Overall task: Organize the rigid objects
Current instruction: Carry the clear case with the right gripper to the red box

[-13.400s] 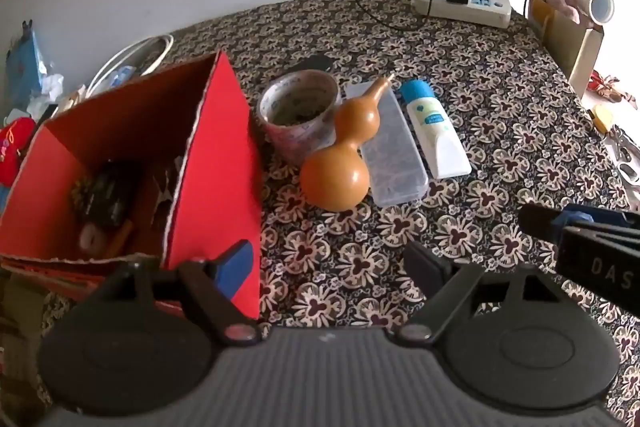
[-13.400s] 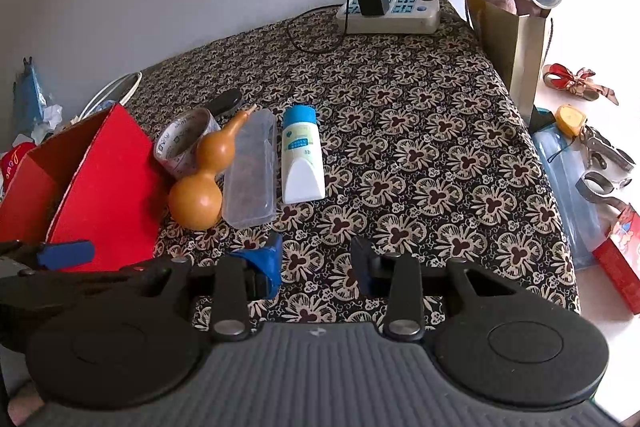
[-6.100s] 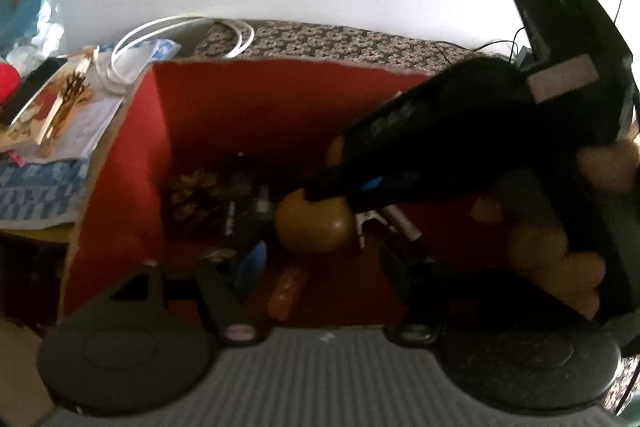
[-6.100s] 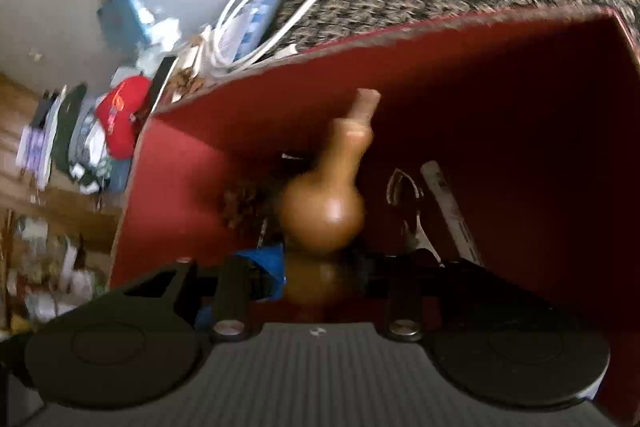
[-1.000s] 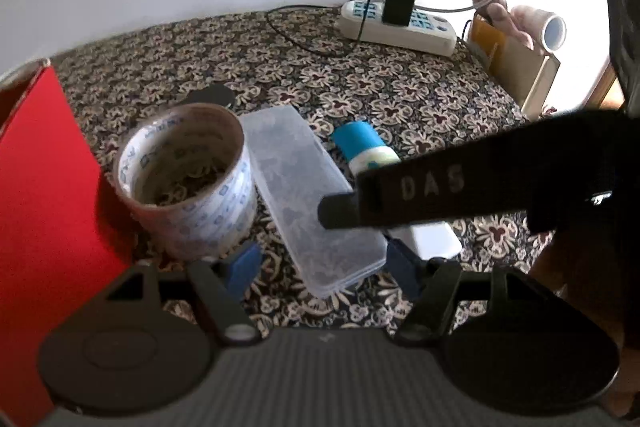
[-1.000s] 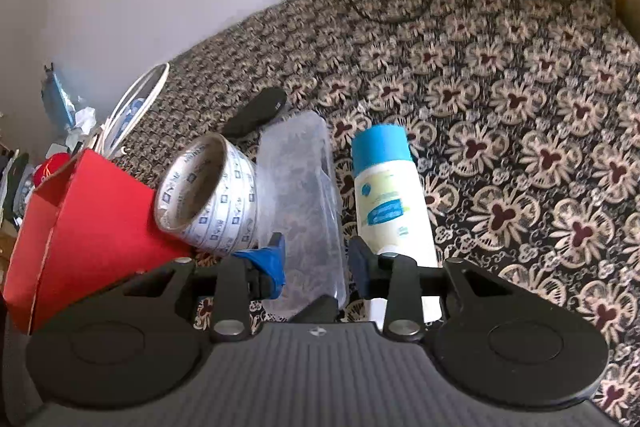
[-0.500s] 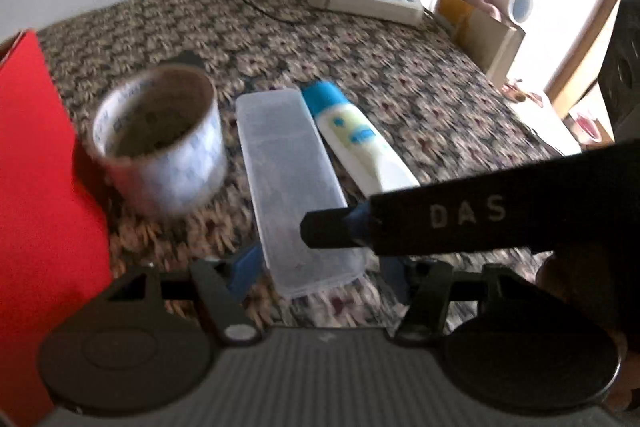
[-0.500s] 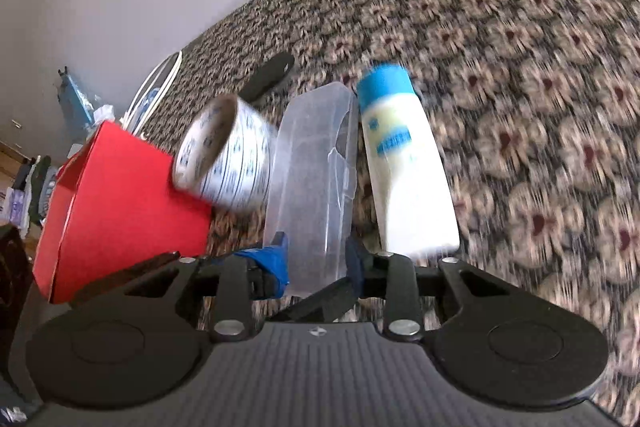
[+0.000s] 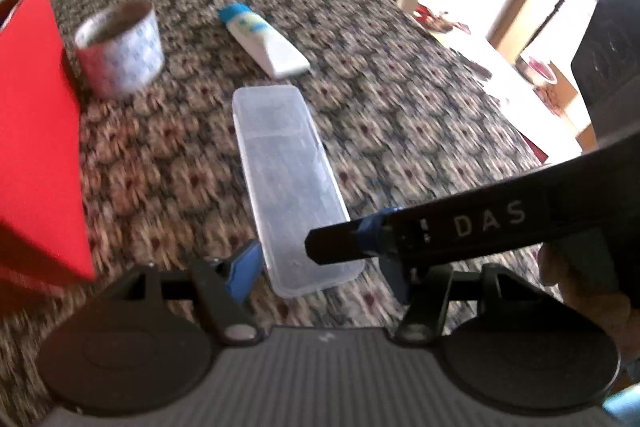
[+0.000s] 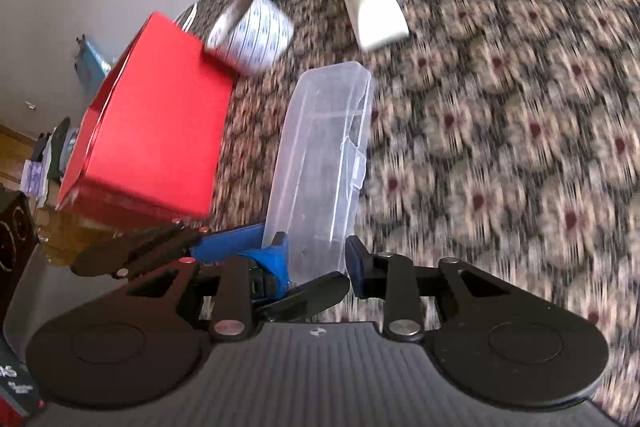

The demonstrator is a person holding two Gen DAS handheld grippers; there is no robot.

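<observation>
You are gripping a long, clear plastic case (image 10: 320,163) with rounded corners and a small side latch, its near end pinched in your right claw (image 10: 316,259) and its far end angling forward over the patterned counter (image 10: 500,107). Your left claw (image 9: 320,273) is standing wide with nothing held, its fingers flanking the same end of the case (image 9: 286,179), which is hanging between them and the counter (image 9: 400,99) without visible contact. The red box (image 10: 152,131) is sitting left of the case, with the tape roll (image 10: 252,31) and the blue-capped white tube (image 10: 370,7) lying farther off.
</observation>
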